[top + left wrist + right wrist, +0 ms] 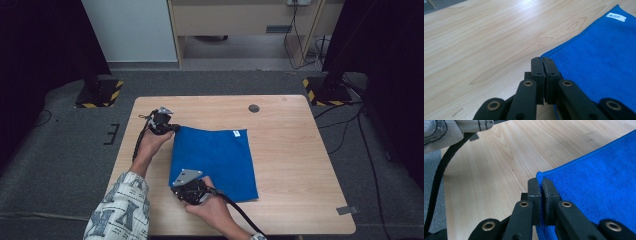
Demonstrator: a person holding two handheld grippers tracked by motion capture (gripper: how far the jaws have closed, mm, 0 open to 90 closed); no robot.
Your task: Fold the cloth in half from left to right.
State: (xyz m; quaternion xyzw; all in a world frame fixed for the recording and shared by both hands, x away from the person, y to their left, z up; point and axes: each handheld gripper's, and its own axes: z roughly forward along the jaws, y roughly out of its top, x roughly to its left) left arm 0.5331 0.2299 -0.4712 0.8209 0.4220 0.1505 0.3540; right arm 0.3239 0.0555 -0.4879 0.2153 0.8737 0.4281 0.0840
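We see a blue cloth (215, 162) lying mostly flat on the wooden bench (295, 165), a bit left of centre; a small white label (236, 133) sits near its far right corner. The left gripper (172, 129) is at the cloth's far left corner, held in the left hand (152, 142); in the left gripper view its jaws are pressed together w/ the corner of the blue cloth (599, 57) nipped between them, so closed on cloth, no gap to speak of. The white label (615, 17) shows at the top right there, bare bench (486, 45) to the left. The right gripper (186, 192) is at the near left corner, right hand (215, 210) behind it, grey plate on top, cable trailing toward the near bench edge; in the right gripper view the jaws are likewise clamped on the blue cloth (599, 180), a thin fold of its edge running down between them. Also in that view, top left: a patterned sleeve (439, 132) and a black cable (439, 177) over the bench (494, 170). Both corners look slightly lifted off the bench; the rest of the cloth lies on the wood.
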